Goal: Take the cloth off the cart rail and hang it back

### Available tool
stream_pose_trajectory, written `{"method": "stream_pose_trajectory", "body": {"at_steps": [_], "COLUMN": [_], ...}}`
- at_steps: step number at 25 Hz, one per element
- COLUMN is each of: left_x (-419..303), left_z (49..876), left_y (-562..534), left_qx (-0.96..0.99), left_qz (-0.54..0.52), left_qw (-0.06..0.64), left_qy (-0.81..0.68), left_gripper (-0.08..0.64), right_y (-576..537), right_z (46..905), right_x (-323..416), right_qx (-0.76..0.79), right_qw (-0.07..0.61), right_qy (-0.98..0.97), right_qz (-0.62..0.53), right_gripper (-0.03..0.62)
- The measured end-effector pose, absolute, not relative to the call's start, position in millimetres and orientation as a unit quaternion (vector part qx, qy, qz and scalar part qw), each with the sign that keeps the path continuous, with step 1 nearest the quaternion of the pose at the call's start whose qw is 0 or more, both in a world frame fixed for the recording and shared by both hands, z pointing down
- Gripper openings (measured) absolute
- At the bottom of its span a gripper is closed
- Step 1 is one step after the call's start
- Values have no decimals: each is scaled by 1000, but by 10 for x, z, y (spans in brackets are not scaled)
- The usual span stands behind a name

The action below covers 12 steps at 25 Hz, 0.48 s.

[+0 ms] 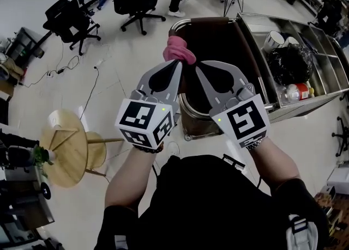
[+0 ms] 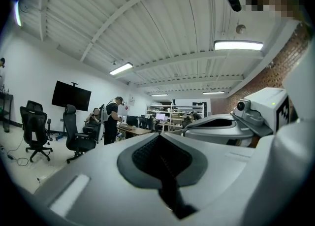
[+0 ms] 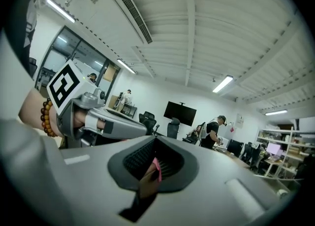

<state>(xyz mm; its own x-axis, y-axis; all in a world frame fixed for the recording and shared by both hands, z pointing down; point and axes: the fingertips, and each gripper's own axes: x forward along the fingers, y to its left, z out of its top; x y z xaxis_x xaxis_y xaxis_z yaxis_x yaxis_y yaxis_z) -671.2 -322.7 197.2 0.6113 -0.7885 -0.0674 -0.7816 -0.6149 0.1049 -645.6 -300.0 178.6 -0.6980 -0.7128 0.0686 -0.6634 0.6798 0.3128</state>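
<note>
Well off to the left, a round wooden table [image 1: 65, 148] stands on the pale floor. Next comes my left gripper [image 1: 175, 65], raised and pointing away from me, its marker cube nearest my chest. Its jaws are pressed together. Its own view gives me just a dark seam between them, so I cannot tell whether they pinch any fabric.

The pink cloth [image 1: 180, 50] is a small bunched wad right where the tips of the two grippers converge, just beyond the fingers.

To its right, my right gripper [image 1: 197, 66] angles in toward the left one. Its jaws are clamped on the cloth — its own view shows a thin pink sliver caught in the seam between the pads.

Behind the wad is a dark brown bag [image 1: 218, 36] at the near end of the metal cart [image 1: 311, 103]. Farther right, the cart's tray holds a black bag [image 1: 288, 63].
</note>
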Motion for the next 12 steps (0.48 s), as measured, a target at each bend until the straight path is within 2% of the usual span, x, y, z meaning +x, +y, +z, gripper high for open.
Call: {"method": "stream_pose_trajectory", "body": {"at_steps": [5,12], "left_x": [-6411,-6235], "left_z": [1989,1976], "left_y": [-2847,-2396], "left_qx": [892,893], "left_qz": [-46,-39], "left_qw": [23,12], "left_qy": [-449,-447], "left_gripper": [0,0], "right_y": [-2581,-2150], "right_z": [1895,1875], "right_x": [-6134,-6039], "right_qx": [388,379], "right_qw": [107,76], "right_qy": [-913,-919], "right_qz": [-62,-76], "right_gripper": [0,0]}}
